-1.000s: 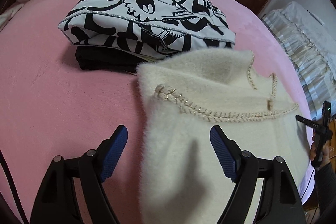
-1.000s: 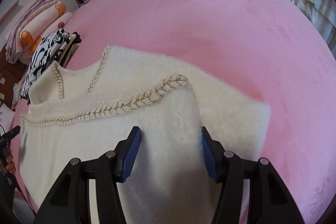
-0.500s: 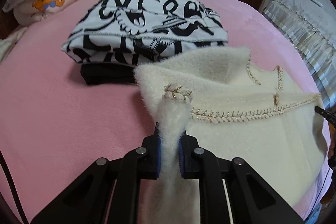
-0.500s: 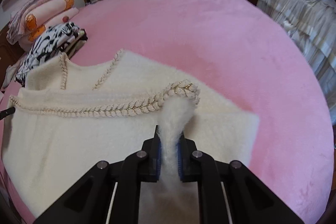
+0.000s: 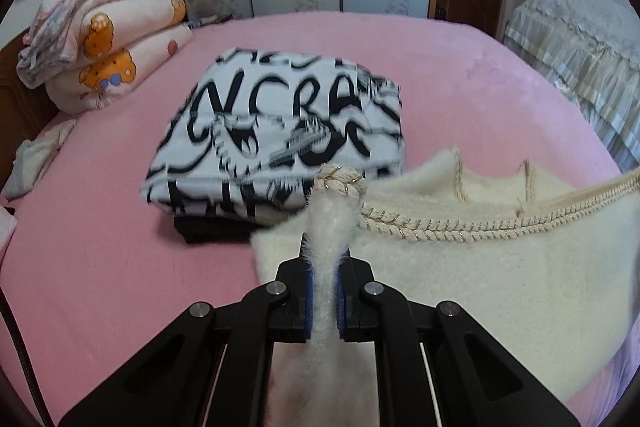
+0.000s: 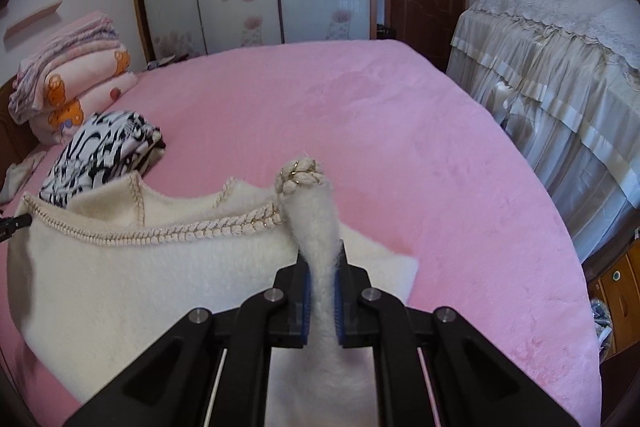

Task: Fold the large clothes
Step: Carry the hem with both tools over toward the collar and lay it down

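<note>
Pinching cream garment [image 5: 500,267], both tongs angled dwn

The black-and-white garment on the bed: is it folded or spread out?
Folded: the garment forms a compact layered block on the bed.

text: "NCRA" partly legible | on: black-and-white folded garment [image 5: 280,131]

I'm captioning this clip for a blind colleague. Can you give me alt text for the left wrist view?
The left gripper is shut on a pinched-up edge of a cream fuzzy garment with braided trim, above a pink bed. Behind it lies a folded black-and-white printed garment, with folded quilts far left.
</note>
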Demonstrator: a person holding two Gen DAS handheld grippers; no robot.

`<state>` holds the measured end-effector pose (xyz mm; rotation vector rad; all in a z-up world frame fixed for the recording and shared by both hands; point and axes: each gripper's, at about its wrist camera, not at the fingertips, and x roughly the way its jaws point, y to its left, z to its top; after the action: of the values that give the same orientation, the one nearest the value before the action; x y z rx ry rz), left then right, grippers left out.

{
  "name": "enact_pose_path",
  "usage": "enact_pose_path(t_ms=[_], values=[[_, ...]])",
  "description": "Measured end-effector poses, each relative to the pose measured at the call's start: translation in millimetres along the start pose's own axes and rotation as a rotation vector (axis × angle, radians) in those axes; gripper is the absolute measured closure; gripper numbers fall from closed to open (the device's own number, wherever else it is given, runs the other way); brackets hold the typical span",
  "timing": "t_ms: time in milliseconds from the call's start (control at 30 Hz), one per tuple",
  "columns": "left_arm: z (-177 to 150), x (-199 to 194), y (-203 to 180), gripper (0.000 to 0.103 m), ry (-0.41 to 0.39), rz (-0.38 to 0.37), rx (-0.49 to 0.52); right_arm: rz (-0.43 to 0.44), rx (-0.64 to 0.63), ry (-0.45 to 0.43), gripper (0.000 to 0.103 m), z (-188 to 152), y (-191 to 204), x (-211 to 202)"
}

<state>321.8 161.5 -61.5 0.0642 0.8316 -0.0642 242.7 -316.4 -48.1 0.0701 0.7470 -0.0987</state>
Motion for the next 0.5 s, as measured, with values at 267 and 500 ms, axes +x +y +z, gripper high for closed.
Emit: enact_pose_path(t_ms=[267, 500], values=[[47, 35, -13, 0.097, -0.088, 0.052, -0.029, -0.050, 0.126, -0.045, 0.095, 29, -20, 30], [26, 117, -27, 0.097, -0.035, 0.151, -0.007, -0.151, 0.144, 0.160, 0.095, 4, -26, 146]])
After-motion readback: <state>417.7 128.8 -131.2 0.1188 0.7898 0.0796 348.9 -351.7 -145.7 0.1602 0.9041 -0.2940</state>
